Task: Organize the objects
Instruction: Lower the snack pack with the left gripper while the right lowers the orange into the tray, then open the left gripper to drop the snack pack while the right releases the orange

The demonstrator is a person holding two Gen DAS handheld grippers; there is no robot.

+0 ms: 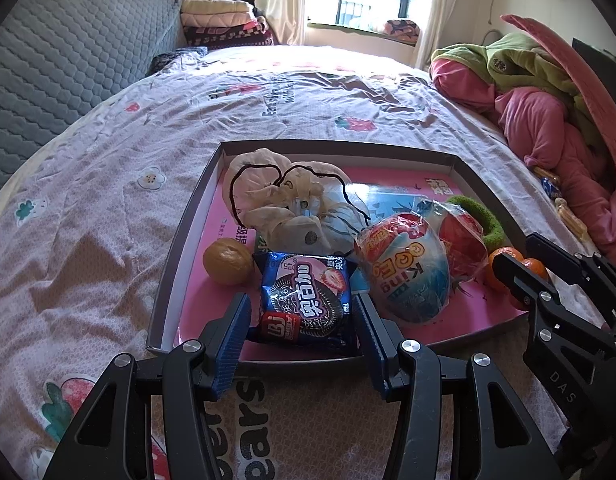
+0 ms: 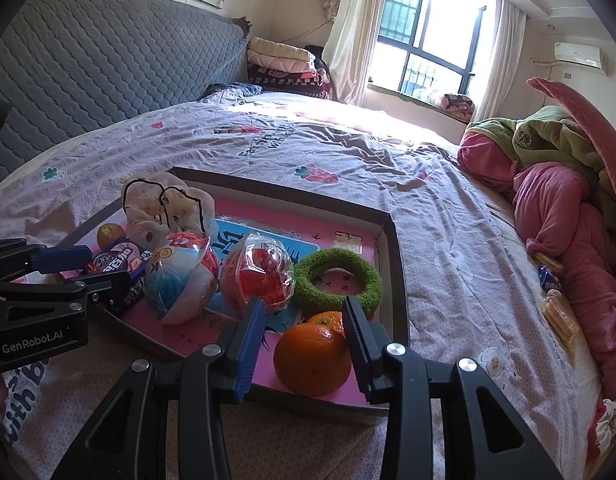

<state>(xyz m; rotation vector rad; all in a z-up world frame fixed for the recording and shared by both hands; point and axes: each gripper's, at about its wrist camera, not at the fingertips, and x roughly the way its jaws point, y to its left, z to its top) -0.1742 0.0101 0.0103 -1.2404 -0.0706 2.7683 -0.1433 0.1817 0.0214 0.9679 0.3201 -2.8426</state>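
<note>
Shallow pink-lined cardboard tray [image 1: 166, 280] on the bed.

Left gripper [image 1: 302, 312]: angled down over the tray's near edge, 2 blue pads clamping a blue cookie packet [image 1: 308, 300].

Right gripper [image 2: 304, 334]: angled down at the near right corner, jaws apart, straddling 1 round orange [image 2: 312, 362], its right pad touching the fruit.

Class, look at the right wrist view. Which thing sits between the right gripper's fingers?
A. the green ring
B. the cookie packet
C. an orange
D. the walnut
C. The orange lies in the tray between the right gripper fingers; the green ring lies beyond it, and the cookie packet is at the left gripper.
</note>
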